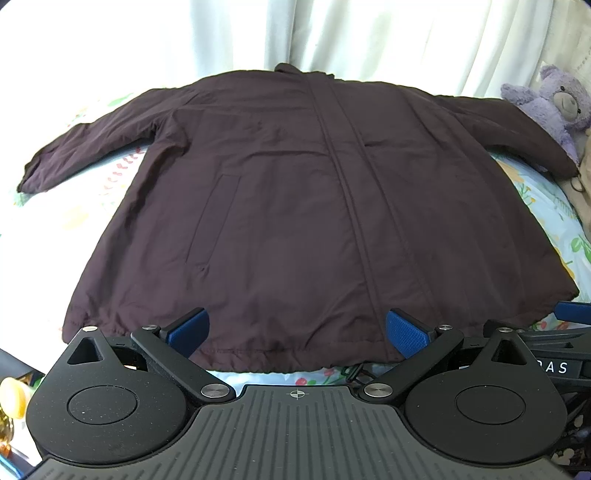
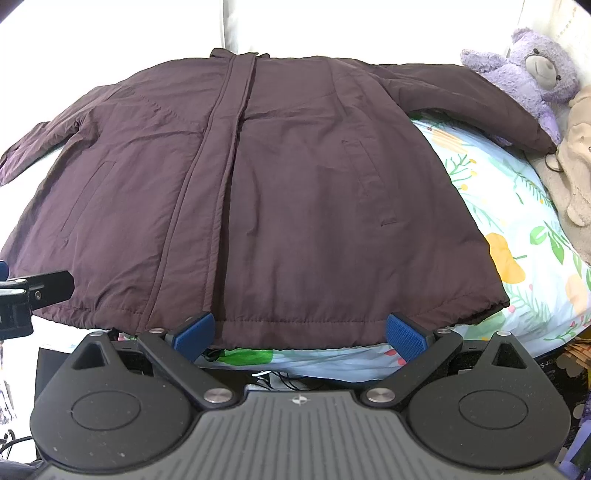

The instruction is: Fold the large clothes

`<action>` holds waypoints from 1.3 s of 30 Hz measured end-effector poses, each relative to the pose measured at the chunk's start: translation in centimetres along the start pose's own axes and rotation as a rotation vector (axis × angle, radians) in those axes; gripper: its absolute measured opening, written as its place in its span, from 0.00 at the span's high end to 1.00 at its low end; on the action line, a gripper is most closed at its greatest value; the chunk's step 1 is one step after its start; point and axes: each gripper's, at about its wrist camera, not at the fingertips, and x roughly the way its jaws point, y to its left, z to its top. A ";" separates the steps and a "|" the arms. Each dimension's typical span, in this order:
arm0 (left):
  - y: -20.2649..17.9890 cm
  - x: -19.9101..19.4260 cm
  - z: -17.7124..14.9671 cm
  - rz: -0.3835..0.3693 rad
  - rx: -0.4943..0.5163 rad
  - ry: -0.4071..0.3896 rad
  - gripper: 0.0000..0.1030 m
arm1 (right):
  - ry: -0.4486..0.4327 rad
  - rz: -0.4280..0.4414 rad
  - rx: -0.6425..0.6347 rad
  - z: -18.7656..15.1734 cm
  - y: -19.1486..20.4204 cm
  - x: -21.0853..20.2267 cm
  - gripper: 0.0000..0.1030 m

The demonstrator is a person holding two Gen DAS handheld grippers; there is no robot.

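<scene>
A large dark maroon jacket (image 1: 295,206) lies flat and front-up on the bed, both sleeves spread out, hem toward me; it also fills the right wrist view (image 2: 280,192). My left gripper (image 1: 297,330) is open and empty, its blue pads just above the near hem left of the front placket. My right gripper (image 2: 300,330) is open and empty at the hem's right half; one of its fingers (image 1: 572,312) shows at the right edge of the left wrist view. The left gripper's body (image 2: 33,291) shows at the left edge of the right wrist view.
The bed has a light blue floral sheet (image 2: 517,221). A purple plush bear (image 2: 532,70) and a beige plush toy (image 2: 576,155) sit at the far right by the right sleeve's cuff. White curtains (image 1: 332,33) hang behind the bed. Clutter lies below the bed's near edge (image 2: 280,380).
</scene>
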 end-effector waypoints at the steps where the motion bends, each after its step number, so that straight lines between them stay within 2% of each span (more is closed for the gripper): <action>1: 0.0 0.0 0.0 0.000 0.000 0.000 0.00 | -0.001 0.001 0.001 0.0 0.0 0.0 0.04; 39: -0.6 0.5 0.1 0.002 0.013 0.015 0.00 | -0.005 0.004 0.028 0.0 -0.5 -0.1 0.04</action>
